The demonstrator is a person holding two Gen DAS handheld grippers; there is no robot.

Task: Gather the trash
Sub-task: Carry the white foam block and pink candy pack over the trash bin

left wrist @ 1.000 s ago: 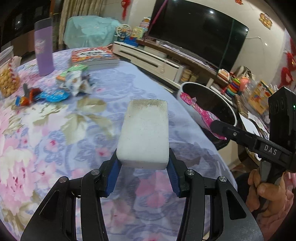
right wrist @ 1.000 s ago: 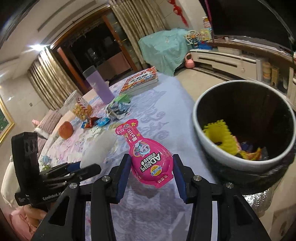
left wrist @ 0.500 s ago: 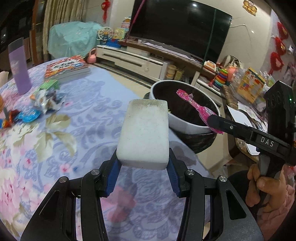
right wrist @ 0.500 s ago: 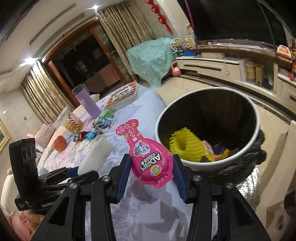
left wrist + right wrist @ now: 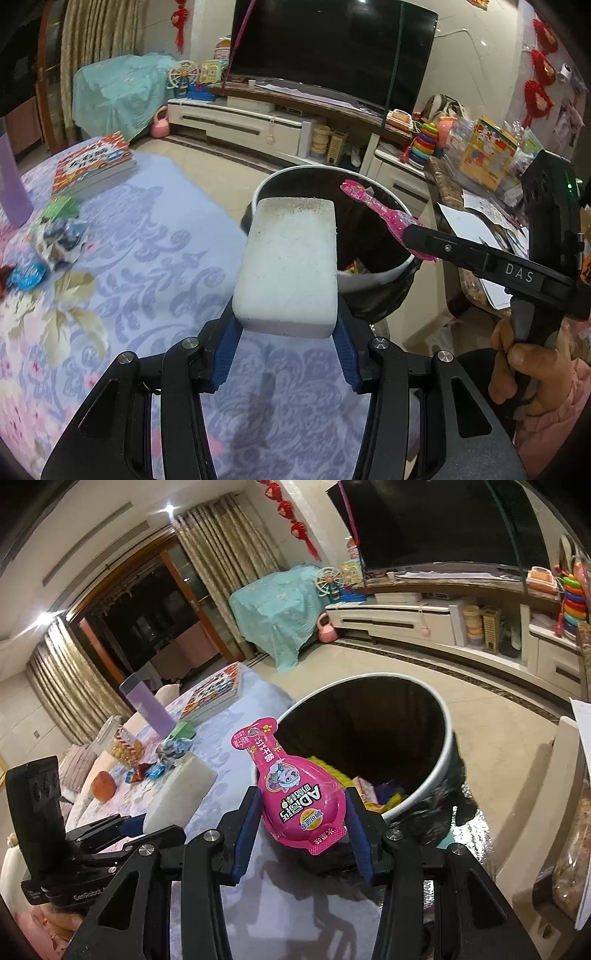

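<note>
Left gripper (image 5: pixel 286 332) is clamped on a white foam block (image 5: pixel 290 266), blue pads pressing both sides of its near end, the block sticking out forward above the floral tablecloth (image 5: pixel 140 266) with its far end in front of the trash bin's (image 5: pixel 369 275) near rim. Out to the left on the cloth lie a purple tumbler (image 5: pixel 9 184), a stack of picture books (image 5: pixel 92 166) and a cluster of loose wrappers (image 5: pixel 55 240), well apart from the block. Moving right, the bin stands beside the table edge, white-rimmed and lined with a black bag. Over its rim hangs the pink snack packet (image 5: pixel 380 218), nipped at its wide end by the right gripper (image 5: pixel 417 240), with a hand (image 5: pixel 524 365) on the handle.

From the right wrist: the left gripper (image 5: pixel 147 819) shows low on the left with the foam block (image 5: pixel 181 794) in its grasp. Centre, the right gripper (image 5: pixel 303 834) is squeezed on the pink snack packet (image 5: pixel 295 794), narrow neck pointing away, right at the bin's (image 5: pixel 424 786) near rim. Inside the bin sit something yellow (image 5: pixel 332 771) and other scraps (image 5: pixel 376 790), too jumbled to name.
</note>
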